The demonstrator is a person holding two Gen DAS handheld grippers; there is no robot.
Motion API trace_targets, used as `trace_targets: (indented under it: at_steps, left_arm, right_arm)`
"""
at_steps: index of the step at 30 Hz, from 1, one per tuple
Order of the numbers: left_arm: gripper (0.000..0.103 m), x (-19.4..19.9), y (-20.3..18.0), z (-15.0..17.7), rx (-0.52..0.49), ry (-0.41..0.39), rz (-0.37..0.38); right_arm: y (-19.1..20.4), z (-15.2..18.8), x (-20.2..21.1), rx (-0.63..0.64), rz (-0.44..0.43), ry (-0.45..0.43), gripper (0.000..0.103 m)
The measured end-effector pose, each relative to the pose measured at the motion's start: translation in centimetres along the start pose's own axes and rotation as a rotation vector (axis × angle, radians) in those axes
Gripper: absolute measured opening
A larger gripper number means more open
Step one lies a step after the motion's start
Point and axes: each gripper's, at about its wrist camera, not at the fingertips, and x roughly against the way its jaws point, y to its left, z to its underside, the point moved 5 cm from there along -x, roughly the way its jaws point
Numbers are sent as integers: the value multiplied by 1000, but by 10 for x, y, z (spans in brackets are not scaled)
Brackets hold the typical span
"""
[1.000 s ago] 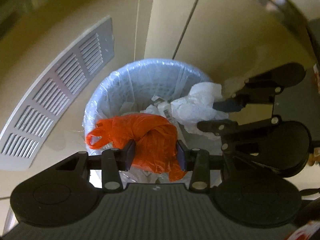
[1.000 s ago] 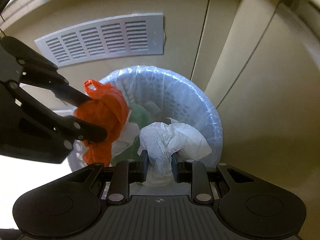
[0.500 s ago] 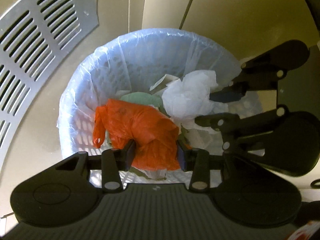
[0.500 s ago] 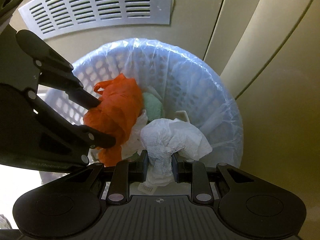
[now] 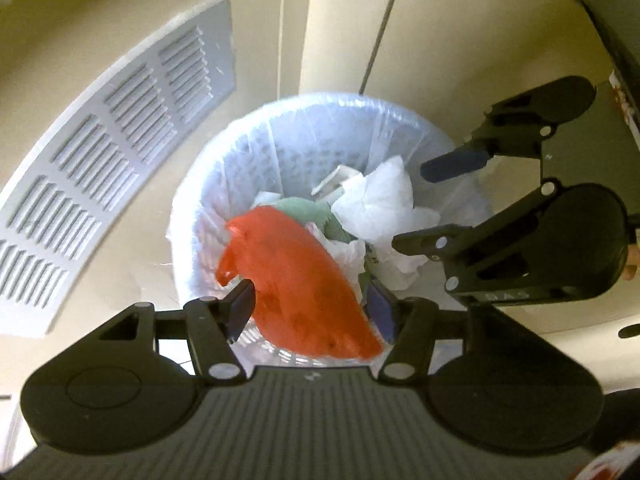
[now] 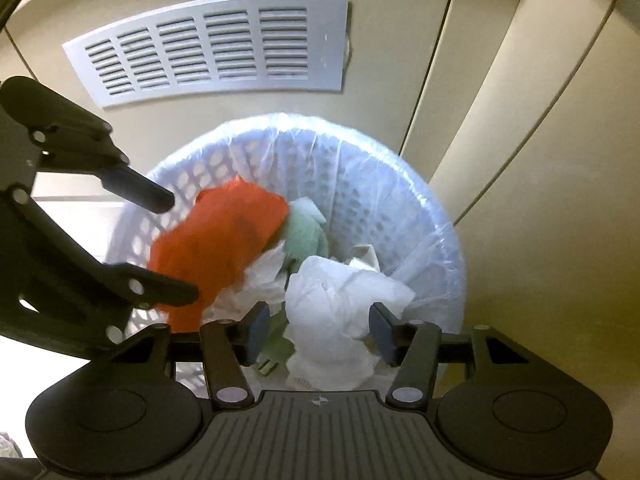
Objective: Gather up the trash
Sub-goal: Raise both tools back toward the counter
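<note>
No writing can be read; a small printed label on the white paper (image 6: 340, 320) is too blurred. Both tools have just been opening. The left tool (image 5: 310, 308) now stands apart around the orange bag (image 5: 296, 284), which looks loose and blurred over the bin (image 5: 256, 152); before, it was clamped. The right tool (image 6: 318, 330) stands apart too, the white paper between its pads, over the bin's trash. A vent (image 6: 216, 48) is on the wall behind.
</note>
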Motion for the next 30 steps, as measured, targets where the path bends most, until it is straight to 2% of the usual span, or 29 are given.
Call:
trace_targets:
  at_steps: [10,20,24,30]
  left_arm:
    - [59,76,-7,-4,35,-122,-14]
    - [59,166,-14,-29,36,-322,-49]
    - [59,195,-8,-45,48,-407,-96]
    - [59,221,16,-71,113,-500,-163]
  right_arm:
    - [12,-17,89,-36,28,-116,56]
    - [18,-52,197,-50,53,-374,60]
    - [8,-69,221,-56,91,-468,65]
    - [-17,-99,234,-71,139,-527,68]
